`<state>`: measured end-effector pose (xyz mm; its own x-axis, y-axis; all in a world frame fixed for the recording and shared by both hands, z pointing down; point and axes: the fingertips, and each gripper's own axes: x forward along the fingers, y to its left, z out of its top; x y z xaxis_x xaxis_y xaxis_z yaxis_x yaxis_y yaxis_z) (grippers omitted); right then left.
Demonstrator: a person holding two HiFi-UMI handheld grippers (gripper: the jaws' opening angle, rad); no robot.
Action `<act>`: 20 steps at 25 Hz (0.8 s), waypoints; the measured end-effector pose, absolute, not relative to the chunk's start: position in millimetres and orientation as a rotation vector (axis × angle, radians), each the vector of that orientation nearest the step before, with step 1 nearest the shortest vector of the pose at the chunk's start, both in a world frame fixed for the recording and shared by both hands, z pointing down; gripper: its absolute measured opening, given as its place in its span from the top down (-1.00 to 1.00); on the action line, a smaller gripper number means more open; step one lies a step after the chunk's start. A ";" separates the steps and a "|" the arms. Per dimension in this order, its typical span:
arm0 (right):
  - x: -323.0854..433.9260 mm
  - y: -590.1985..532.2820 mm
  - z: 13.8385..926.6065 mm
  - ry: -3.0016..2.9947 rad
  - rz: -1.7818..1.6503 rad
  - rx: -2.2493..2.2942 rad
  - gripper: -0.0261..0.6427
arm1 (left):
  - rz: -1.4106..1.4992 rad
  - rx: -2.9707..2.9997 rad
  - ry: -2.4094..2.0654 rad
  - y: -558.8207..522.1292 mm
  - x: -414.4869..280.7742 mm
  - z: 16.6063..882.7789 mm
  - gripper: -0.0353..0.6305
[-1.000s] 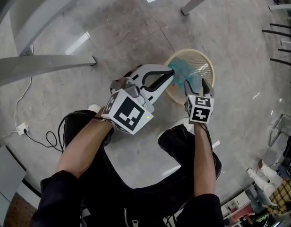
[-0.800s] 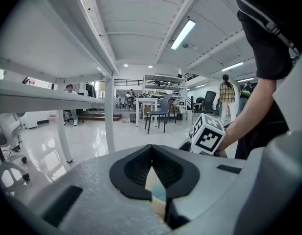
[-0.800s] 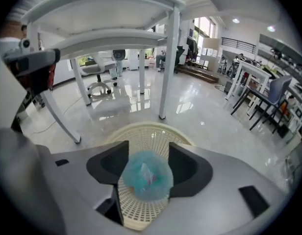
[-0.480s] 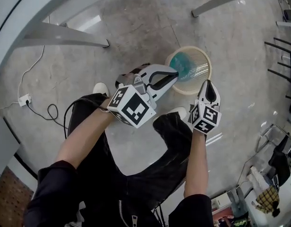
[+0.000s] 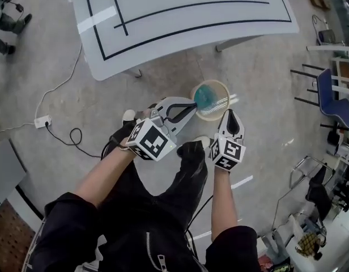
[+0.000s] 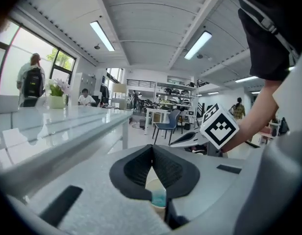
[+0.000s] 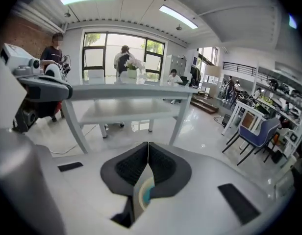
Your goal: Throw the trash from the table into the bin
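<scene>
Teal crumpled trash (image 5: pixel 204 95) lies inside the beige mesh bin (image 5: pixel 222 101), which stands on the grey floor near the front edge of the white table (image 5: pixel 180 27), close enough that a piece carried off the top needs only a short trip. The task's thing is therefore already where it belongs, pressed against the bin's left side, with nothing gripping it. Both tools are held above the bin, not in it. The left gripper (image 5: pixel 192 103) points across the rim from the left and the right gripper (image 5: pixel 231 113) from the near side, well clear of the mesh, a pose that reads as the end of a drop and not the start of a pick. In the left gripper view the left gripper (image 6: pixel 152 147) has its 2 dark ribbed pads pinched together at the tips with nothing between them. The bin (image 6: pixel 153 184) and its teal content (image 6: pixel 159 198) show only far below, through the gap under the tips. The right gripper view tells the same story: the right gripper (image 7: pixel 148 145) is clenched tip to tip and empty, with a sliver of the bin (image 7: pixel 141 192) visible beneath and the table (image 7: pixel 131 93) ahead at about camera height. On the part of the tabletop that the head view covers I see only black lines and no litter, so I judge the task done or nearly so. Any further piece would call for opening the jaws first.
</scene>
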<state>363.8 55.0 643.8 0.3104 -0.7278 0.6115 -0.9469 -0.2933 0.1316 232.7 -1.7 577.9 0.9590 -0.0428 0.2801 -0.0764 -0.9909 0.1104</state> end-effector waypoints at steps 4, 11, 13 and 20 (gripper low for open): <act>317.3 15.2 546.8 -1.594 0.579 2.104 0.88 | 0.371 2.952 -0.224 -30.5 197.4 503.6 0.88; 187.6 -7.3 429.7 -1.798 0.589 1.952 0.88 | 0.423 3.000 -0.273 -42.2 91.3 414.5 0.88; 161.6 -24.1 409.4 -1.852 0.546 1.934 0.88 | 0.495 3.032 -0.307 -57.6 56.6 406.2 0.87; 121.8 -30.1 359.1 -1.982 0.523 1.963 0.89 | 0.569 3.011 -0.602 -73.8 -24.7 362.0 0.88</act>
